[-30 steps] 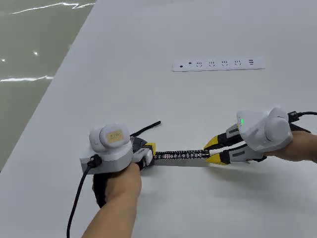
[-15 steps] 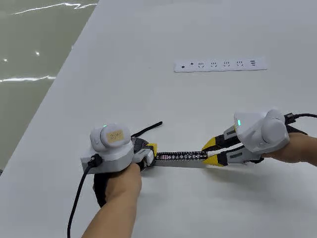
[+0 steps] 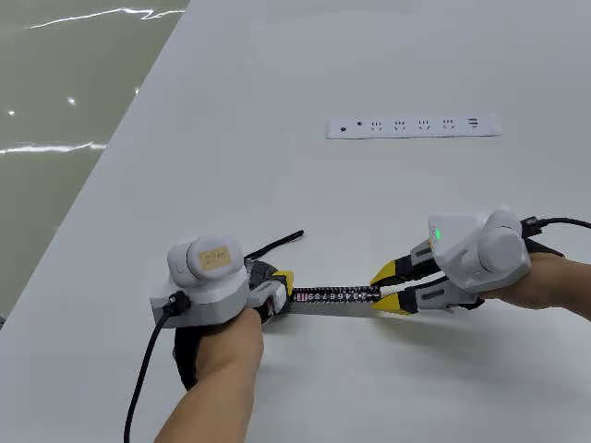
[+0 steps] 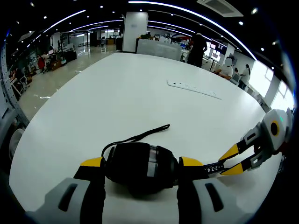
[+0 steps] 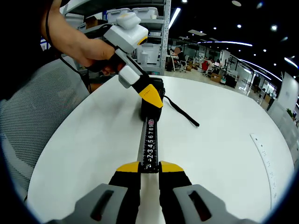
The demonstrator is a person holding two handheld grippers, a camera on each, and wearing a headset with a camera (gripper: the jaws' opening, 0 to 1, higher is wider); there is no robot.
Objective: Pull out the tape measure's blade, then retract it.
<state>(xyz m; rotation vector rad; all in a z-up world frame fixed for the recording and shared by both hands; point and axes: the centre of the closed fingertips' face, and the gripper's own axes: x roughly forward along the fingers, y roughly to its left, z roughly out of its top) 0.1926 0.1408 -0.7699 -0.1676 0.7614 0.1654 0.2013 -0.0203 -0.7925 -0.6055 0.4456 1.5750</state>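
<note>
A black tape measure point(image 4: 140, 167) sits on the white table, clamped between the yellow-tipped fingers of my left gripper point(image 4: 141, 163). In the head view its case point(image 3: 261, 277) peeks out beside my left gripper point(image 3: 275, 288). Its blade point(image 3: 337, 295) runs right, printed with white numbers, to my right gripper point(image 3: 390, 288), which is shut on the blade's end. In the right gripper view the blade point(image 5: 150, 145) stretches from my right gripper point(image 5: 149, 167) to the case point(image 5: 153, 106). A black wrist strap point(image 3: 275, 243) trails from the case.
A white power strip point(image 3: 413, 125) lies flat on the table further back. The table's left edge point(image 3: 111, 152) drops to a glossy floor. People and desks stand far off in the left gripper view.
My right gripper has moved left toward the case, so the exposed blade is shorter. My left gripper holds the case in place.
</note>
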